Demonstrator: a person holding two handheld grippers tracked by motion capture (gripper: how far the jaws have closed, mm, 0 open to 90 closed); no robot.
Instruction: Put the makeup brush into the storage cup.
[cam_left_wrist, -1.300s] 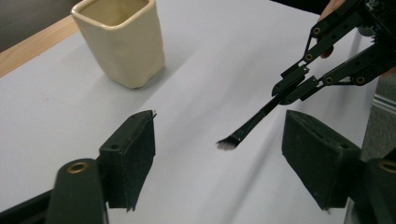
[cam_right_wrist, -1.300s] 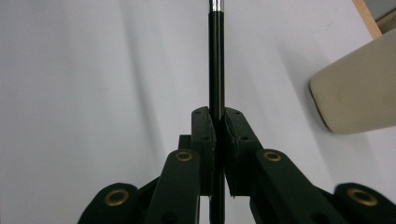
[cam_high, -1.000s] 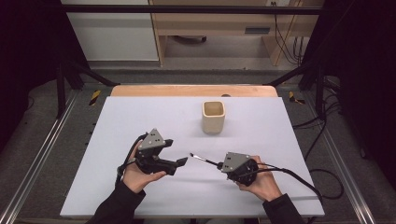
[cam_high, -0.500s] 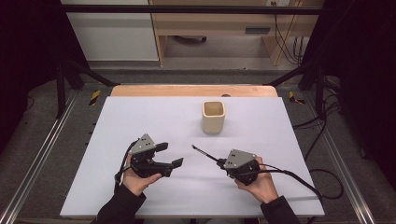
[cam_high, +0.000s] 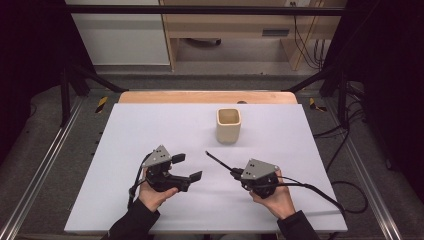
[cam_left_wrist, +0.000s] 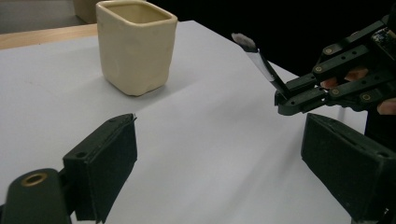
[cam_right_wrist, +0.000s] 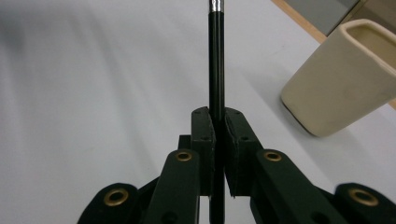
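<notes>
Mid-handover done: right tongs (cam_high: 234, 173) clamped on brush (cam_high: 218, 161), left tongs (cam_high: 188, 167) just opened, empty. Next, judged: lifting brush, tipping upright over cup (cam_high: 228, 125), lowering in.

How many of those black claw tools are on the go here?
2. The left gripper, jaws open and empty, is at the table's near left; the right gripper, near right, clamps a thin black brush.

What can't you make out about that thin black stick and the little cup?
- Brush: its tip is cut off by the top edge in the right gripper view, blurred in the left gripper view, tiny in the high view.
- Cup: its bottom inside is hidden by its own walls.
</notes>
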